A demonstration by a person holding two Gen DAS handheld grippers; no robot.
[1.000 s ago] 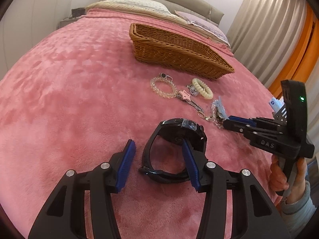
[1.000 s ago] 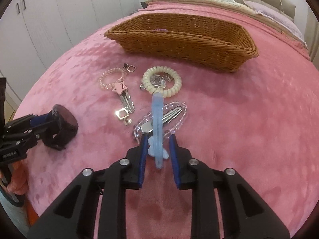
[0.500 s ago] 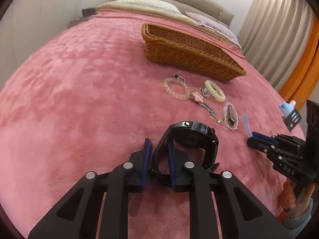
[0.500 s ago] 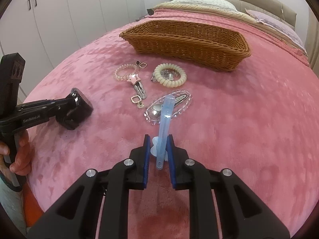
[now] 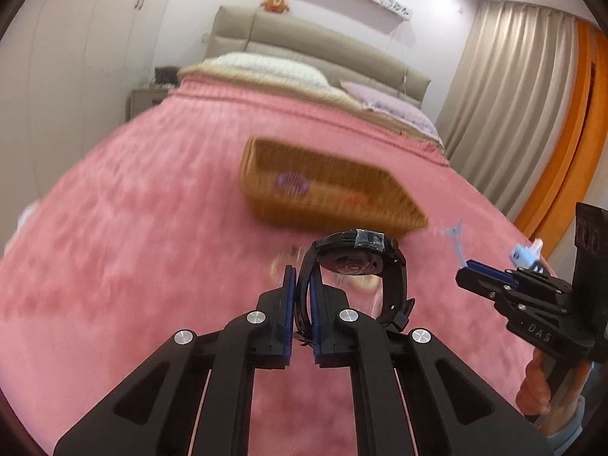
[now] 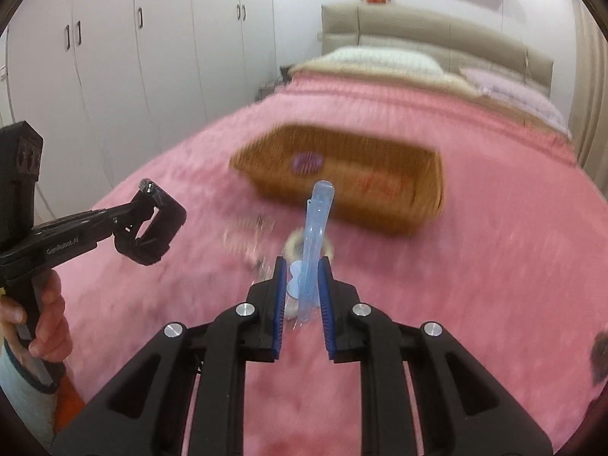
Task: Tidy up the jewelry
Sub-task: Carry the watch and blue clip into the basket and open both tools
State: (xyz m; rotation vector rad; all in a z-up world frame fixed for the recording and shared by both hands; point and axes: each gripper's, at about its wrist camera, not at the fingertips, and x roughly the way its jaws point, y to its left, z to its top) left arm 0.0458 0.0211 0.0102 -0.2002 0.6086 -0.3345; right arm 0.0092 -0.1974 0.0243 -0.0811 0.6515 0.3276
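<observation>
My left gripper [image 5: 301,277] is shut on the strap of a black wristwatch [image 5: 361,262], lifted off the pink bedspread; from the right wrist view the same watch [image 6: 152,228] hangs at that gripper's tip. My right gripper [image 6: 302,266] is shut on a pale blue translucent hair clip [image 6: 315,243] that sticks up and forward between its pads; the clip [image 5: 456,239] also shows at the right in the left wrist view. Ahead lies a wicker basket [image 5: 334,190], [image 6: 418,186] holding a purple coil tie [image 6: 307,162] and something red. Blurred jewelry [image 6: 250,228] lies on the bedspread below.
The pink bedspread [image 5: 133,228] stretches all around. Pillows and a beige headboard [image 5: 304,45] stand beyond the basket. White wardrobe doors [image 6: 133,57] are on the left, curtains [image 5: 513,95] on the right. A hand [image 6: 45,323] holds the left gripper's handle.
My left gripper closed on the watch strap and lifted the watch off the bed. My right gripper rose with the blue clip. Both views tilted up, the basket now blurred.
</observation>
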